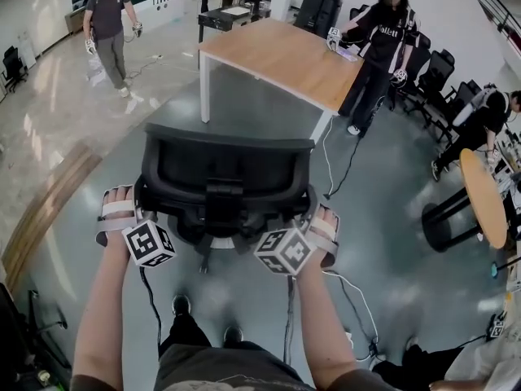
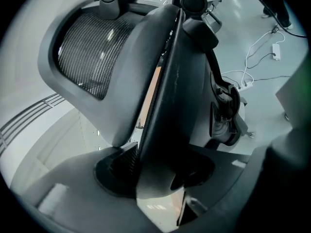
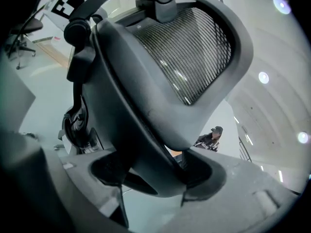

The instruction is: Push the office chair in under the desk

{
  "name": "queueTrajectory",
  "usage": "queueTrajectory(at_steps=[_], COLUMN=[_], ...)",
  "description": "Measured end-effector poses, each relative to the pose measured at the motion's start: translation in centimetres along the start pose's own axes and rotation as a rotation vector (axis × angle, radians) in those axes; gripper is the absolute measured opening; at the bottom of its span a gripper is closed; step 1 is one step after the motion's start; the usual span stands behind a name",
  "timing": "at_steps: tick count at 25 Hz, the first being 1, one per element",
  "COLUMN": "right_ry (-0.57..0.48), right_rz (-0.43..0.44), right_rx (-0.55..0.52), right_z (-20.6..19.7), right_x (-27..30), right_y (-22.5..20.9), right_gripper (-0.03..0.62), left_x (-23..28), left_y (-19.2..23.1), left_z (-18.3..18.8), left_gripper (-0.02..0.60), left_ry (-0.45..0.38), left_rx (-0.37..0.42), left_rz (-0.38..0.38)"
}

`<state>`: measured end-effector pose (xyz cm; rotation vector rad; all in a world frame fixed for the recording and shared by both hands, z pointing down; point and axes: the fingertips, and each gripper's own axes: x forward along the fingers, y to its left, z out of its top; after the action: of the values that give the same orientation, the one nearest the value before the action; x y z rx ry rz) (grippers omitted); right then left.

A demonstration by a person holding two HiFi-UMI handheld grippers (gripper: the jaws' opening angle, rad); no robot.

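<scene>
A black mesh-backed office chair (image 1: 224, 169) stands right in front of me, its back toward me. The wooden desk (image 1: 285, 55) with white legs stands further ahead, with bare floor between it and the chair. My left gripper (image 1: 140, 206) clamps the left edge of the backrest. My right gripper (image 1: 311, 214) clamps the right edge. In the left gripper view the backrest frame (image 2: 165, 81) runs between the jaws of the left gripper (image 2: 155, 178). In the right gripper view the backrest frame (image 3: 146, 106) sits between the jaws of the right gripper (image 3: 155, 171).
One person (image 1: 383, 39) stands at the desk's right end and another (image 1: 107, 23) walks at the far left. A round wooden table (image 1: 480, 198) and a seated person (image 1: 480, 120) are at the right. Cables (image 1: 350, 292) trail over the floor near my feet (image 1: 181, 304).
</scene>
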<state>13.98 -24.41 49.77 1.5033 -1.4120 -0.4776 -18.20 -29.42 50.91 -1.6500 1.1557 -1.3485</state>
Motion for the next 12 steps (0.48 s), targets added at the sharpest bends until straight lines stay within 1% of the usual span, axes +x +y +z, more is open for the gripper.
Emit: queueTrajectory(at_steps=[5,8,12], right_ry=[0.054,0.107,0.139], right_rz=[-0.024,-0.039,-0.07], right_rx=[0.024,0.043,0.063], right_z=[2.7,3.2,3.9], right_x=[3.7,5.5,8.0], right_y=[-0.8,-1.2,-2.1], right_gripper=[0.307,0.307,0.307], left_x=[5.2,8.3,12.4], left_y=[2.9,4.1,5.7], left_z=[-0.4,0.2,1.4], left_gripper=[0.245,0.245,0.247], left_ry=[-0.054,-0.095,-0.145], left_rx=[0.026,0.038,0.059], left_rz=[-0.016,-0.017,-0.026])
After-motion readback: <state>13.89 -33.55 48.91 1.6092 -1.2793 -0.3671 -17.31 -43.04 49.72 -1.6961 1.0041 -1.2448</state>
